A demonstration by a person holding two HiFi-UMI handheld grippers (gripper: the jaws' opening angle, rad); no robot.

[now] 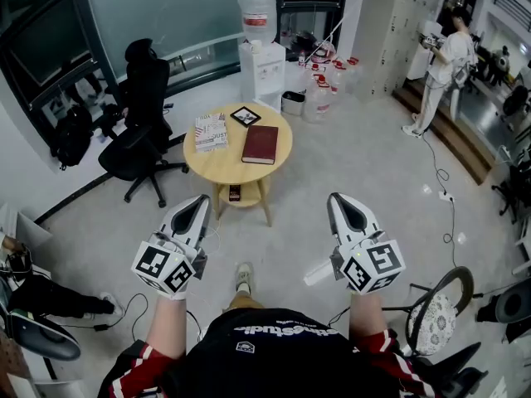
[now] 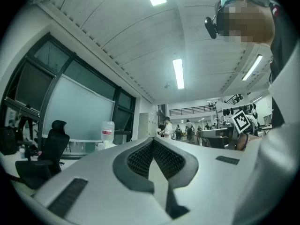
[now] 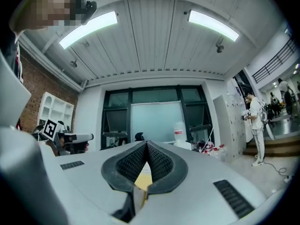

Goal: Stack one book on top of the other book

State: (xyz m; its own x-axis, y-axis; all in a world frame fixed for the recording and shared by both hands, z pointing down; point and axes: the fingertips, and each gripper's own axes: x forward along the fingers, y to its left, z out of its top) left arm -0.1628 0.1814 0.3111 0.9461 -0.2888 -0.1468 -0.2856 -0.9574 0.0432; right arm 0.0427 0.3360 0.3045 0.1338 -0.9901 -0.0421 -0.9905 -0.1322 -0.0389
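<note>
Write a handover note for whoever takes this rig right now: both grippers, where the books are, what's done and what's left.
Left gripper: shut, empty, held in the air short of the table.
Right gripper: shut, empty, held likewise.
Books: the red book and the white book lie flat side by side, apart, on the round table. A small black-framed square lies behind them.
Done: nothing; neither book is touched.
Left: step up to the table, lift one book and lay it on the other.

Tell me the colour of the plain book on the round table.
The plain book is dark red; the head view shows it best.
</note>
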